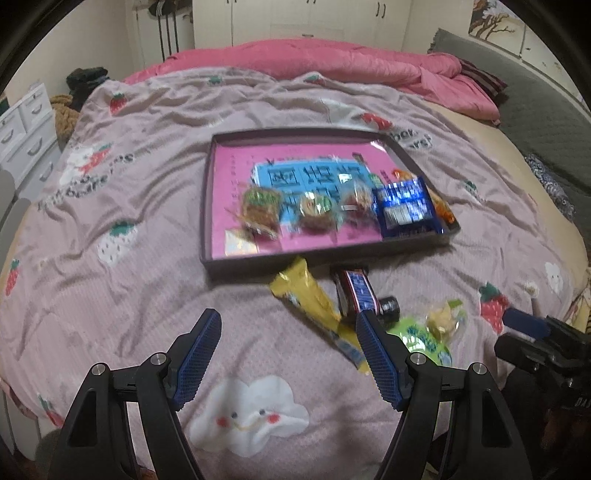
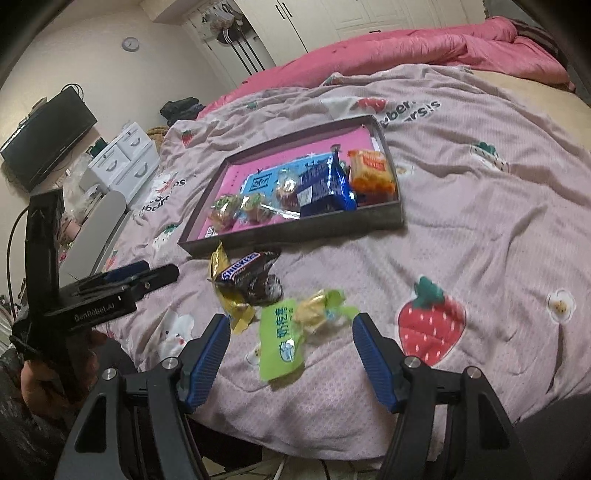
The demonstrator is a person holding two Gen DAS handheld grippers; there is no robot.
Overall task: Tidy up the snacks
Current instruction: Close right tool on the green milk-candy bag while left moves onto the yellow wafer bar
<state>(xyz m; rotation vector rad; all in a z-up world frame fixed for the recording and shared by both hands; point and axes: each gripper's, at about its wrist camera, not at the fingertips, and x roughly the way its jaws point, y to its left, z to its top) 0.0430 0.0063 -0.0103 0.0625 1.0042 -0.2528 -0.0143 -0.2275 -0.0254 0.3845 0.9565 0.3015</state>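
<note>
both grippers share one build: black plastic arms with triangular cut-outs, round silver screws at the pivots, and blue ribbed pads lining the fingers of the left gripper (image 1: 288,325) and right gripper (image 2: 290,328). white lettering marks the left one's black body, and a thin black cable curves behind it

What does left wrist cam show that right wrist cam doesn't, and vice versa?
Left wrist only: the cloud print on the blanket just ahead of the open left tool, the grey sofa at right, and the wall picture.

Right wrist only: the black TV, the wall clock, the readable Snickers bar, and the big strawberry print beside the open right tool.

Both: the tray of snacks, the yellow wrapper, green packet, pink duvet, white drawers.
</note>
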